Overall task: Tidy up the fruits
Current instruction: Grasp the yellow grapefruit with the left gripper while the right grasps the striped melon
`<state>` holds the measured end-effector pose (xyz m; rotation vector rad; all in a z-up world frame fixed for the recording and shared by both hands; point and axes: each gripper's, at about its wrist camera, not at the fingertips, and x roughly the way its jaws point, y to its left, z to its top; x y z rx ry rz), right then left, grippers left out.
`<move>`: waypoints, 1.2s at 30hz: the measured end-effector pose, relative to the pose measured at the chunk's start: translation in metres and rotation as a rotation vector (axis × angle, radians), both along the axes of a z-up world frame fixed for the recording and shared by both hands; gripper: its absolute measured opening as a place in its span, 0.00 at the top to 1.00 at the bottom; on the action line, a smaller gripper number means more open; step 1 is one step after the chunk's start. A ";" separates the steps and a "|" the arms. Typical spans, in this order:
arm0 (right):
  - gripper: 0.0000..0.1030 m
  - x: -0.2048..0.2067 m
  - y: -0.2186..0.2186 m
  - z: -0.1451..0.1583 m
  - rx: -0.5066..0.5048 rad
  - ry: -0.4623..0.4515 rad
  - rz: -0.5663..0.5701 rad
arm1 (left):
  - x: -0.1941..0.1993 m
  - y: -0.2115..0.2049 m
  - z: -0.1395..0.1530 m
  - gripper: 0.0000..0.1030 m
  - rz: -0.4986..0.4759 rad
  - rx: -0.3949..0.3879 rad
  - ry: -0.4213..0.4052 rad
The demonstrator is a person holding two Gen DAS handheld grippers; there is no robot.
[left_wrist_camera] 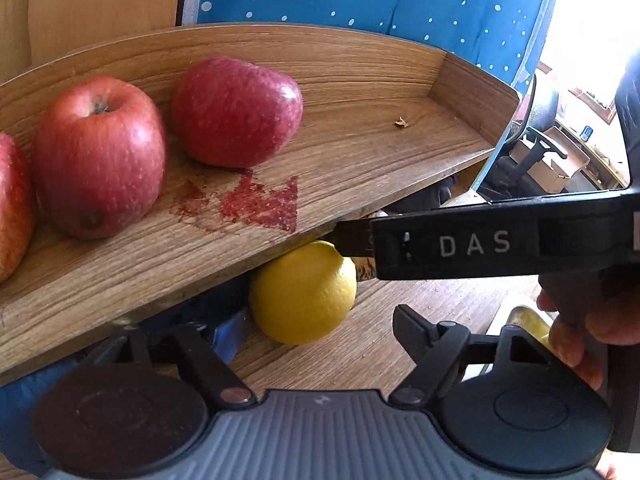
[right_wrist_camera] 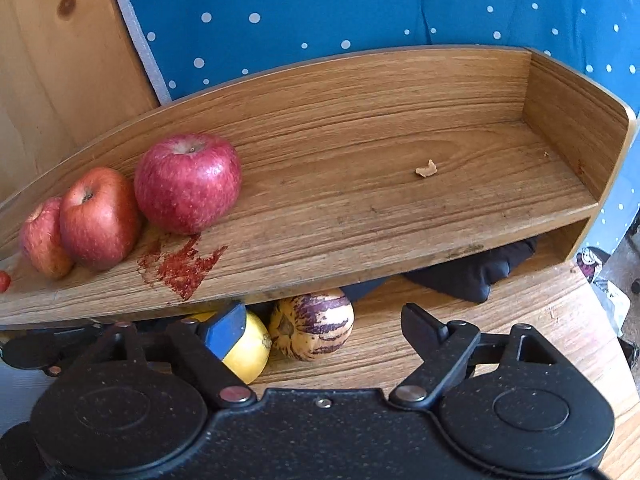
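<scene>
1. A wooden shelf (right_wrist_camera: 360,184) with a raised back and a right end wall stands on a wood-grain worktop (right_wrist_camera: 500,320); the space below it is open.
2. Three red apples sit at the shelf's left end: the darkest apple (right_wrist_camera: 187,182) is rightmost, a middle apple (right_wrist_camera: 98,218) is beside it, and a third apple (right_wrist_camera: 42,236) is furthest left.
3. A red smear (right_wrist_camera: 180,266) marks the shelf just in front of the apples, and a small dry scrap (right_wrist_camera: 426,169) lies further right.
4. Under the shelf's near edge, a yellow lemon (left_wrist_camera: 304,292) rests on the worktop next to a striped cream-and-purple fruit (right_wrist_camera: 312,326); a dark cloth (right_wrist_camera: 460,276) lies further right.
5. Behind hangs a blue fabric with white dots (right_wrist_camera: 360,4); a pale wood panel (right_wrist_camera: 52,60) stands far left.
6. The left tool (left_wrist_camera: 316,336) is spread wide, grasping nothing.
7. The right tool (right_wrist_camera: 322,326) is likewise released, its blue-padded left finger overlapping the lemon in view.
</scene>
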<state>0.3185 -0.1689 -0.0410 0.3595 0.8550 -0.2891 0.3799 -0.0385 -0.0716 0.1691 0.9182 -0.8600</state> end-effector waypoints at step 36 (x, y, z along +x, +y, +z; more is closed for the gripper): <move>0.42 0.009 -0.004 -0.017 0.049 -0.012 0.001 | 0.002 0.004 -0.003 0.39 0.071 -0.015 0.005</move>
